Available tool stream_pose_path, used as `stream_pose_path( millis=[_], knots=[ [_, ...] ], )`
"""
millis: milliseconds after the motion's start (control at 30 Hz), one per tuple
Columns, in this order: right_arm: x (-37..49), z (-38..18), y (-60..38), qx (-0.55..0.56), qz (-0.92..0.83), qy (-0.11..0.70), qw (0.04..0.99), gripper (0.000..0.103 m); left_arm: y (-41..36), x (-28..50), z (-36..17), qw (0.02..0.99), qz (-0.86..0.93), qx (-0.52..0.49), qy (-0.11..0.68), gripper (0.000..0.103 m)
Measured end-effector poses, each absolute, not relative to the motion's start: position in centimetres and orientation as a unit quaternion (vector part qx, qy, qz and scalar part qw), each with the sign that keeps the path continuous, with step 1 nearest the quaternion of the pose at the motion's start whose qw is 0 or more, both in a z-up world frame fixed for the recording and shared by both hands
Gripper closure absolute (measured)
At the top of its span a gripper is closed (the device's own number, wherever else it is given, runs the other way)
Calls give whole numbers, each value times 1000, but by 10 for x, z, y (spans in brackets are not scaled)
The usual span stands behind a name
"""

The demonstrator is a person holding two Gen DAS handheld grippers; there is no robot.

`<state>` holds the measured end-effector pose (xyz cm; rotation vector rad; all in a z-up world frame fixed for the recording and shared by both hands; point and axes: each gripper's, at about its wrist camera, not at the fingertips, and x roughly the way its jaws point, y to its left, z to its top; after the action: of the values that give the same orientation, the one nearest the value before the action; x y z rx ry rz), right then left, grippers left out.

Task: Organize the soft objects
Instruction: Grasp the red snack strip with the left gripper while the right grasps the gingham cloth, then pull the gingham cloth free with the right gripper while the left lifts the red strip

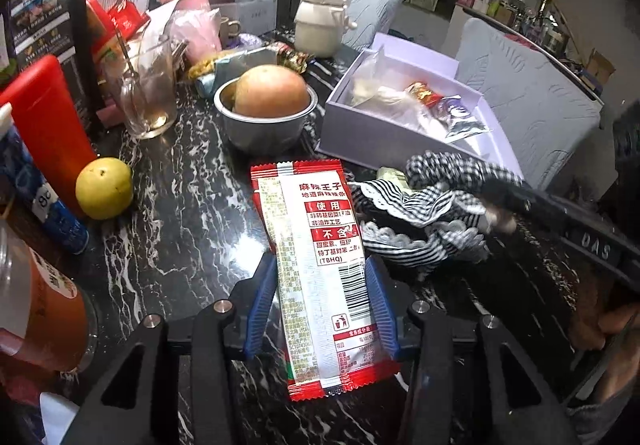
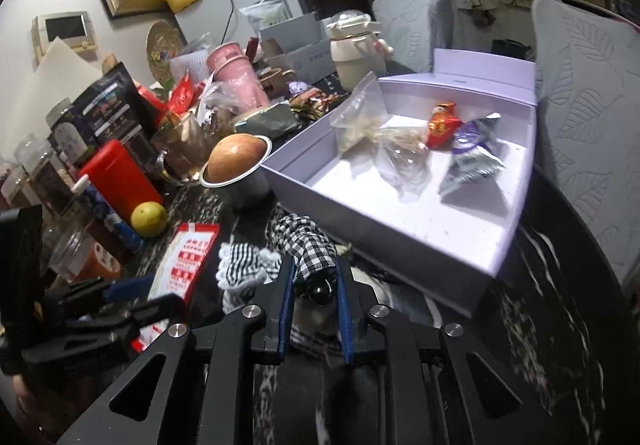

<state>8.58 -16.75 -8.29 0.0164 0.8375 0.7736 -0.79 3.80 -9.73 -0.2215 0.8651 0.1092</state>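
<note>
Both tongs loaded, lavender box (image 2: 400,241) next.

Snack packet (image 1: 320,265) is pinched flat between my left tongs (image 1: 322,305), its far end pointing at the box. Gingham cloth (image 2: 308,245) lies bunched on the desk (image 1: 180,205) against the box's front wall, my right tongs (image 2: 314,309) pressed shut on one fold. To do it well: lift cloth clear of the wall before swinging in, keep packet level, drop both beside the wrapped sweets (image 2: 442,125), clear of the steel bowl (image 1: 264,129).
</note>
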Motion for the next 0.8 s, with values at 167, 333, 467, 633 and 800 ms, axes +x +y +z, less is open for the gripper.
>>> stream_pose_path(
  millis=[167, 333, 467, 633, 800],
  knots=[
    [65, -78, -198, 21, 349, 398, 848, 84, 26, -17, -86, 904, 35, -106, 412, 72],
    [44, -79, -227, 30, 326, 405, 854, 84, 5, -20, -92, 898, -5, -99, 429, 72],
    [31, -88, -243, 36, 312, 417, 853, 84, -6, -18, -105, 894, -13, -99, 437, 72],
    [20, -97, -254, 33, 302, 431, 849, 84, -7, -14, -114, 888, 16, -104, 448, 72],
    [13, -107, -254, 8, 292, 444, 847, 84, -3, -7, -128, 869, 41, -110, 480, 72]
  ],
)
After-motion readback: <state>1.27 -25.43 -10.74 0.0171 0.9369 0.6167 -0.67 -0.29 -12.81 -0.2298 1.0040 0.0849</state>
